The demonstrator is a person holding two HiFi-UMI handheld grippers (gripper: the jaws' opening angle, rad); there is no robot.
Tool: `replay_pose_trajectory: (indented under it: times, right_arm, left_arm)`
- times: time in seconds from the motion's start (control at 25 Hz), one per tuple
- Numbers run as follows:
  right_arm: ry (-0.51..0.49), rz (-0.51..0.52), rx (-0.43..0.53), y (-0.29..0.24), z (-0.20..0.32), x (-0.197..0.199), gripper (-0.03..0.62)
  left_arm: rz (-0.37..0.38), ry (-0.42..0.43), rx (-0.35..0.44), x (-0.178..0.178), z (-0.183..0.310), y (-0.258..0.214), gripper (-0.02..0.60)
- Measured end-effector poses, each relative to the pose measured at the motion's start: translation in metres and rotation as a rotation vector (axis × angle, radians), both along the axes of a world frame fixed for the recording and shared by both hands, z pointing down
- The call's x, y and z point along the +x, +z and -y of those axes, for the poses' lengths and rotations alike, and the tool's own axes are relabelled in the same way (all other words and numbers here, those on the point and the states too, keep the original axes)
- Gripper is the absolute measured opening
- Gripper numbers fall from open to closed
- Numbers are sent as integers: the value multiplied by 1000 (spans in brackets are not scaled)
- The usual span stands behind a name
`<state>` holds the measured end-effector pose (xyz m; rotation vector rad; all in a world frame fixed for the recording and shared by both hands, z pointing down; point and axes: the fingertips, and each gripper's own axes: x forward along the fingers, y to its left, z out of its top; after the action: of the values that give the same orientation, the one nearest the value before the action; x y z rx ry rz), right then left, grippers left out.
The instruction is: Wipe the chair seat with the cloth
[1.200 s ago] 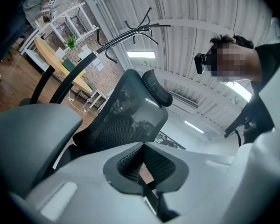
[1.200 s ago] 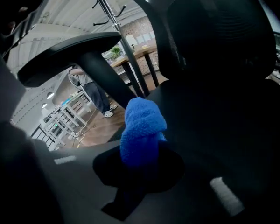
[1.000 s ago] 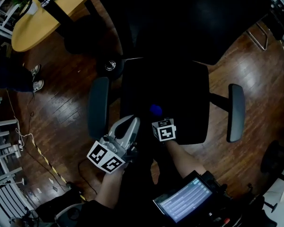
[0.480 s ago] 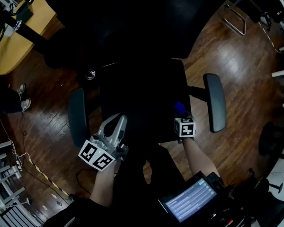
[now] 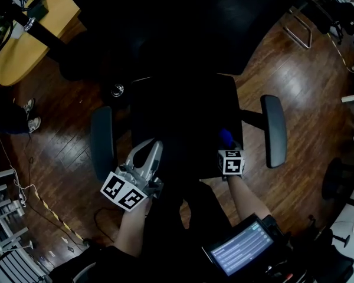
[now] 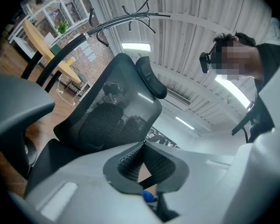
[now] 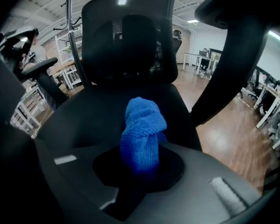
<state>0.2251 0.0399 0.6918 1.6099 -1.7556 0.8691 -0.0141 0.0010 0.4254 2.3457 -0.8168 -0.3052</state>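
Blue cloth (image 7: 142,125), gripped by right tongs (image 7: 140,158), stands lengthwise pointing toward chair back (image 7: 130,36); left tongs (image 6: 142,146) closed.

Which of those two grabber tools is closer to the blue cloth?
Right. The right gripper is clamped on the blue cloth itself, near the chair seat's right edge. The left gripper, jaws together and empty, sits apart toward the seat's left side.
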Motion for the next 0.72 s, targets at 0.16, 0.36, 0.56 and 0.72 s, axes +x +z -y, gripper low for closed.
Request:
replay_pose_trajectory:
  times: [0.16, 0.36, 0.56, 0.72]
  right_arm:
    - [-116, 108, 20, -7, 13, -77, 44]
    - [-337, 288, 5, -19, 5, -215, 44]
    - [-428, 404, -57, -16, -16, -304, 44]
    - [-531, 395, -82, -2, -33, -332, 44]
  left_arm:
    - [1, -21, 9, -11, 4, -3, -9]
    - [16, -67, 4, -33, 4, -3, -9]
    - [23, -112, 0, -53, 3, -3, -9]
    - [23, -132, -6, -65, 1, 1, -9]
